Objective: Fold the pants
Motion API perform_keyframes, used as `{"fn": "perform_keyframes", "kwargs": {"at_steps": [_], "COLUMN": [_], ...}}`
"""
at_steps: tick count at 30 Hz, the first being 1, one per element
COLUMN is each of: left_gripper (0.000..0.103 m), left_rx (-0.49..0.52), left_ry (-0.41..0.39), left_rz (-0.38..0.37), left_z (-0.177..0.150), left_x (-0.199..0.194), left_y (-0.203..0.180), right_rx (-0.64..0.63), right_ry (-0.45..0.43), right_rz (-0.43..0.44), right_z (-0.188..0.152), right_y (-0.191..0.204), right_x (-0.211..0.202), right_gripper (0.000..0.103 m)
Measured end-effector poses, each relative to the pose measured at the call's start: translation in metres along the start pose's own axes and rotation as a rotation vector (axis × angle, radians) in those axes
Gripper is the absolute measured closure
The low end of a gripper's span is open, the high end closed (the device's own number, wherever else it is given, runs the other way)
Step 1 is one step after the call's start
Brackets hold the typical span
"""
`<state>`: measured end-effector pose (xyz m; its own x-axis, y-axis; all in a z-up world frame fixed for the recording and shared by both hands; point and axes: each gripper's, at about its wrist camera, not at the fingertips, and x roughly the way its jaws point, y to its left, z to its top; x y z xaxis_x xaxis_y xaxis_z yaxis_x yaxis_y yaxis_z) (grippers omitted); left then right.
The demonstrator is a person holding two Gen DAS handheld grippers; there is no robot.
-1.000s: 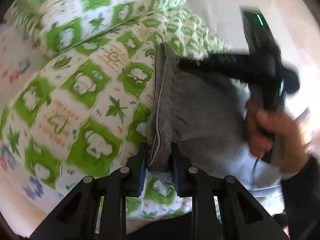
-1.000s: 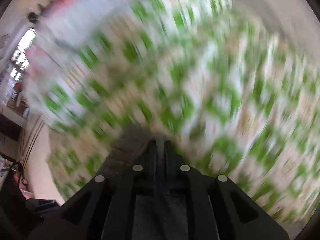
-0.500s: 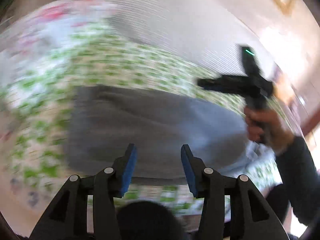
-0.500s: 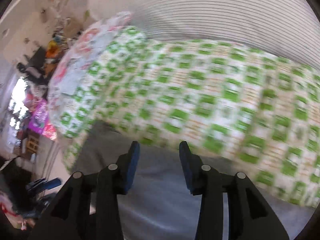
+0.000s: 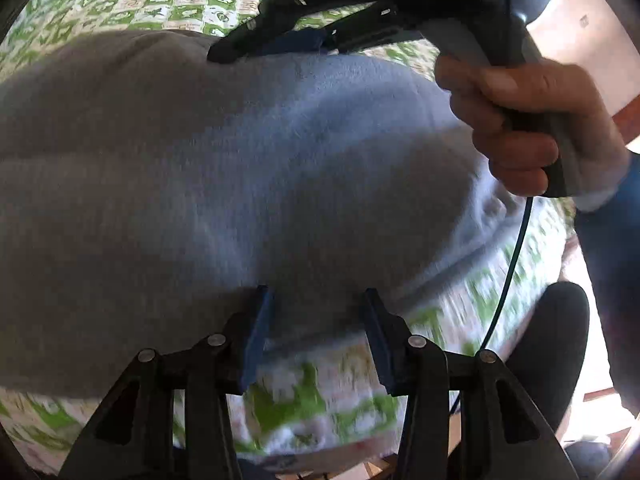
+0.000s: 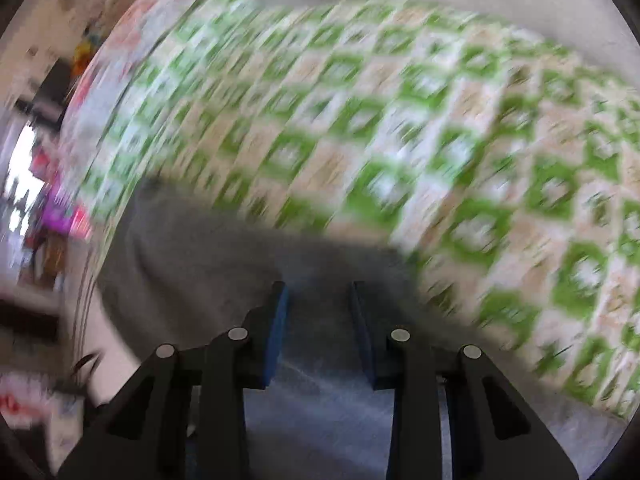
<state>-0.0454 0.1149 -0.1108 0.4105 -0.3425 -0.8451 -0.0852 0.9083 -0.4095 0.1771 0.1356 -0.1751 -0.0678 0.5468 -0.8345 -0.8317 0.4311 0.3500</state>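
The grey pants (image 5: 240, 168) lie spread over the bed and fill most of the left wrist view. My left gripper (image 5: 316, 300) stands open at their near edge, blue pads apart with nothing pinched. My right gripper (image 5: 280, 46), held in a hand (image 5: 516, 120), hovers over the far edge of the pants. In the blurred right wrist view the right gripper (image 6: 318, 292) has its jaws closing, pads still apart above the grey pants (image 6: 200, 248), with no cloth pressed between them.
A green-and-white patterned bedcover (image 6: 440, 120) lies under the pants and shows around them (image 5: 320, 400). A thin cable (image 5: 508, 272) hangs from the right handle past a blue sleeve (image 5: 612, 240). Room clutter (image 6: 52, 200) sits beyond the bed's left edge.
A second ago both grippers were shut on the pants' edge. Both have let go and stand with pads apart. The left gripper swung across, so the pants now lie flat before it.
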Motion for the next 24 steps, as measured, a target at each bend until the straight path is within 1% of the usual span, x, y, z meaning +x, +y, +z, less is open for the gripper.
{"fn": "perform_keyframes", "kwargs": {"at_steps": [2,3,4,5,7,8,9,11,12,13,15,16,17,18,19,20,23,24], "left_gripper": [0.057,0.057,0.057,0.057,0.057,0.057,0.057,0.056,0.056,0.056,0.056,0.056,0.056,0.056,0.056,0.057,0.059,0.062], "left_rx": [-0.017,-0.035,-0.052,-0.074,-0.090,-0.083,-0.065,-0.038,-0.036,-0.038,-0.032,-0.028,-0.027,-0.023,-0.022,-0.027,-0.041,-0.029], "left_ry": [0.012,0.012,0.017,0.015,0.005,-0.013,-0.043,-0.071,-0.071,-0.069,-0.051,-0.023,0.016,0.025,0.027,0.041,0.067,0.070], "left_rz": [-0.025,-0.044,-0.055,-0.072,-0.072,-0.061,-0.043,-0.026,-0.029,-0.023,-0.016,-0.025,-0.026,-0.009,-0.005,-0.008,-0.021,-0.021], "left_z": [-0.010,-0.014,-0.017,-0.018,-0.021,-0.020,-0.013,-0.008,-0.004,0.000,0.005,0.006,0.006,0.009,0.009,0.009,0.011,0.000], "left_x": [-0.004,-0.006,-0.007,-0.010,-0.019,-0.025,-0.031,-0.038,-0.036,-0.035,-0.025,-0.015,-0.004,0.002,0.003,0.003,0.002,-0.006], "left_y": [0.005,0.009,0.013,0.016,0.018,0.017,0.010,0.006,0.004,0.005,0.007,0.005,0.004,0.003,0.002,0.003,0.008,0.010], "right_rx": [-0.072,-0.102,-0.106,-0.084,-0.031,-0.004,0.036,0.132,0.165,0.198,0.237,0.247,0.242,0.217,0.191,0.186,0.218,0.250], "right_ry": [0.051,0.055,0.046,0.028,-0.038,-0.075,-0.105,-0.144,-0.146,-0.127,-0.070,-0.040,-0.030,-0.034,-0.057,-0.078,-0.175,-0.180], "right_rz": [0.044,0.035,0.023,0.024,0.015,-0.010,-0.032,-0.050,-0.061,-0.064,-0.022,0.005,0.015,-0.008,-0.042,-0.059,-0.092,-0.084], "right_z": [-0.012,-0.016,-0.017,-0.015,-0.004,0.002,0.007,0.012,0.014,0.015,0.015,0.013,0.011,0.011,0.011,0.010,0.022,0.025], "right_y": [0.016,0.021,0.023,0.020,0.011,0.004,-0.005,-0.027,-0.034,-0.044,-0.056,-0.057,-0.056,-0.051,-0.047,-0.046,-0.047,-0.051], "right_x": [0.002,0.001,-0.001,-0.003,-0.010,-0.014,-0.018,-0.021,-0.020,-0.015,-0.002,0.008,0.014,0.018,0.018,0.014,-0.002,-0.002], "right_gripper": [0.069,0.069,0.069,0.069,0.069,0.069,0.069,0.069,0.069,0.069,0.069,0.069,0.069,0.074,0.091,0.091,0.092,0.092]}}
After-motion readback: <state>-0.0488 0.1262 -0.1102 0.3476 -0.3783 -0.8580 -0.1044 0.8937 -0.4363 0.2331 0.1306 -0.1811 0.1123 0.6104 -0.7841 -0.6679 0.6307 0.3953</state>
